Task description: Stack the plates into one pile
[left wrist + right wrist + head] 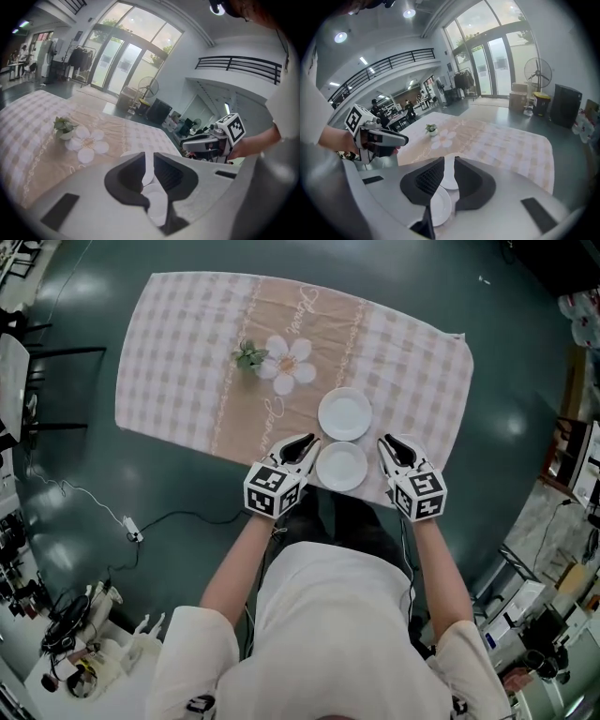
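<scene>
Flanking the near plate (341, 466) at the bench's (187, 362) near edge, the left claw (303, 445) and right claw (387, 445) stand narrowly apart and empty, so stacking looks unstarted: the far plate (345, 413) lies just beyond, neither yet stacked.

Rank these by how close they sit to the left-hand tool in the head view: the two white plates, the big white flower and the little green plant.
1. The near plate, right beside the left tool, at the cloth's near edge.
2. The far plate, just beyond the first.
3. The white flower, mid-cloth.
4. The little green plant, left of the flower, farthest.
</scene>
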Demonstrator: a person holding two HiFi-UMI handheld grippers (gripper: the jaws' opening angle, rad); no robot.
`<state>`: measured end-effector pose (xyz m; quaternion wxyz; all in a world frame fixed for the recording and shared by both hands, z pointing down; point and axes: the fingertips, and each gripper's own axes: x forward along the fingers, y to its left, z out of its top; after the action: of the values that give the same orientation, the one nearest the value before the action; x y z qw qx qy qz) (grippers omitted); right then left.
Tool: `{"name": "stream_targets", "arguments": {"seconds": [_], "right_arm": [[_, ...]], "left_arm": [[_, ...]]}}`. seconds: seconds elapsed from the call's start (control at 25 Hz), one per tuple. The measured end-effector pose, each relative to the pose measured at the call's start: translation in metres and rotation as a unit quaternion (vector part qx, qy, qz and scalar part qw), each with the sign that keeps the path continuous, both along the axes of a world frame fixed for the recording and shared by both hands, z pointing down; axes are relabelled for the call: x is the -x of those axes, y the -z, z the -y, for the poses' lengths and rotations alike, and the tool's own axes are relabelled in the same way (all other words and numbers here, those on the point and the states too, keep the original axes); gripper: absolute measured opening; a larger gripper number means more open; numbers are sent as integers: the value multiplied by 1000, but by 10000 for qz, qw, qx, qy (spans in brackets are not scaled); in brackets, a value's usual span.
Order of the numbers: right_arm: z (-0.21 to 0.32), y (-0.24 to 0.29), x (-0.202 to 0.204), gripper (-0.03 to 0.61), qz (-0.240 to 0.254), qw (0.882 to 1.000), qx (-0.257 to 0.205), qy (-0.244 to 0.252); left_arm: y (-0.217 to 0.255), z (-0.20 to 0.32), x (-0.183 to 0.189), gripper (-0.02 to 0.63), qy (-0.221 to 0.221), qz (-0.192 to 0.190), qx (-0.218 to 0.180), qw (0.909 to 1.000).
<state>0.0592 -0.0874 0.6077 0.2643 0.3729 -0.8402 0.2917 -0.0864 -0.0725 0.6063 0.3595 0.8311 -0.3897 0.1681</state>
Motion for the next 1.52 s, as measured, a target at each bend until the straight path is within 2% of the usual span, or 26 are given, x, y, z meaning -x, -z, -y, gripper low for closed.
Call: {"name": "stream_targets", "arguments": {"seconds": [0.36, 0.56, 0.72, 1.0, 1.28, 1.52], "right_arm": [[21, -71, -1, 86, -178, 9977, 652, -49], [27, -100, 0, 86, -260, 9960, 852, -4], [30, -121, -2, 86, -361, 9937, 1055, -65], [30, -151, -2, 87, -424, 9884, 1445, -172], [29, -169, -3, 89, -453, 9846, 1662, -313], [35, -179, -3, 89, -257, 9803, 1882, -544]], "left_arm": [[-72, 27, -18, 60, -380, 317, 434, 9978], [-101, 37, -19, 60, -418, 506, 600, 9960], [-129, 36, -16, 60, -439, 717, 917, 9922], [-160, 38, -7, 63, -174, 959, 1287, 9869], [-180, 35, -5, 78, 60, 910, 1710, 9810], [-192, 34, -1, 81, 196, 817, 1925, 9777]]}}
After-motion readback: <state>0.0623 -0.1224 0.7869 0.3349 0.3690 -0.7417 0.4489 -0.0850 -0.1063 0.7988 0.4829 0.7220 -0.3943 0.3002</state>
